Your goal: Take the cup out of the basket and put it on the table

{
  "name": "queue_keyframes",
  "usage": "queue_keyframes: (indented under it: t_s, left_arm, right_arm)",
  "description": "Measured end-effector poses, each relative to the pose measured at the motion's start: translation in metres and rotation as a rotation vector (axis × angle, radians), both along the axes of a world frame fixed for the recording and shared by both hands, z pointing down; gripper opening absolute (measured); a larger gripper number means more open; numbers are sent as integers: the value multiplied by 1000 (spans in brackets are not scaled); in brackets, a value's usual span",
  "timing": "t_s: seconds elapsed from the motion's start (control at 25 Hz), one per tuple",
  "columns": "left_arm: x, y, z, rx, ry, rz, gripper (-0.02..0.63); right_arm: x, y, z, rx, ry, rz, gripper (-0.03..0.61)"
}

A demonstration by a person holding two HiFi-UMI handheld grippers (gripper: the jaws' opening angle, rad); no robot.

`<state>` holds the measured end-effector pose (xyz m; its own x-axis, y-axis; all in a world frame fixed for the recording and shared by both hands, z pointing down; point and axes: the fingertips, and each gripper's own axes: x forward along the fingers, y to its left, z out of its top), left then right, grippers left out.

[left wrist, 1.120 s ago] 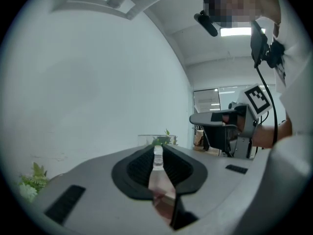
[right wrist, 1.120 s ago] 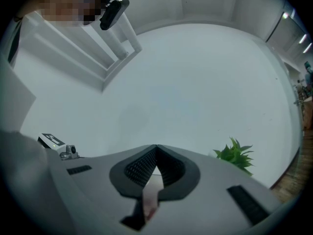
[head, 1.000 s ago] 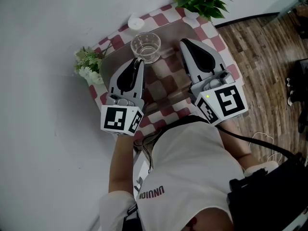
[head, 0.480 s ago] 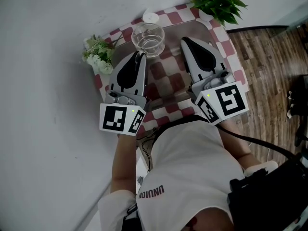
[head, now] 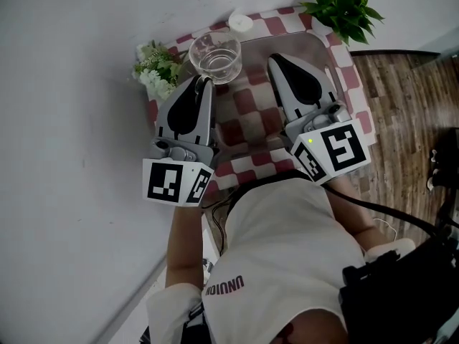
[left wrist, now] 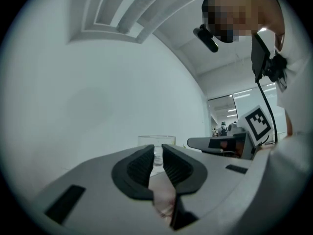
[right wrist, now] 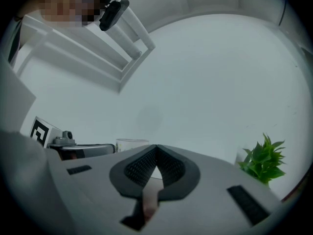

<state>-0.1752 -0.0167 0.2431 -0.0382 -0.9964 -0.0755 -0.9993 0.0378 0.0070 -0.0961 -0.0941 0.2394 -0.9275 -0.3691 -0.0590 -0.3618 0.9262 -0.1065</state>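
A clear glass cup [head: 214, 56] is over the far left part of the red-and-white checked table [head: 247, 124]. My left gripper [head: 206, 82] is shut on the near rim of the cup; in the left gripper view the glass wall of the cup [left wrist: 168, 140] stands pinched between the pads of the left gripper [left wrist: 157, 151]. I cannot tell whether the cup rests on the cloth or hangs above it. My right gripper [head: 275, 61] is shut on nothing, to the right of the cup. In the right gripper view the right gripper [right wrist: 156, 148] shows closed jaws, with the cup [right wrist: 128, 144] to its left.
A shallow grey tray [head: 326, 56] lies under and beside the right gripper. White flowers [head: 156, 64] stand left of the cup, a small white dish [head: 240, 22] behind it, a green plant [head: 343, 9] at the far right corner. Wooden floor [head: 409, 99] lies beyond the table's right edge.
The left gripper has carried the cup leftward over the table, closer to the flowers. The right gripper has shifted left with it. Both stay shut.
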Motion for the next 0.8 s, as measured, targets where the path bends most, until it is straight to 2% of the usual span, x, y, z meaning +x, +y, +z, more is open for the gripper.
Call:
queue_keyframes:
  t_s: [0.32, 0.8]
  left_arm:
    - [-18, 34, -10, 37, -4, -109, 58]
    - [-45, 84, -11, 52, -5, -270, 58]
  right_arm:
    - [-17, 14, -3, 17, -3, -75, 17]
    - [-38, 38, -3, 25, -3, -180, 17]
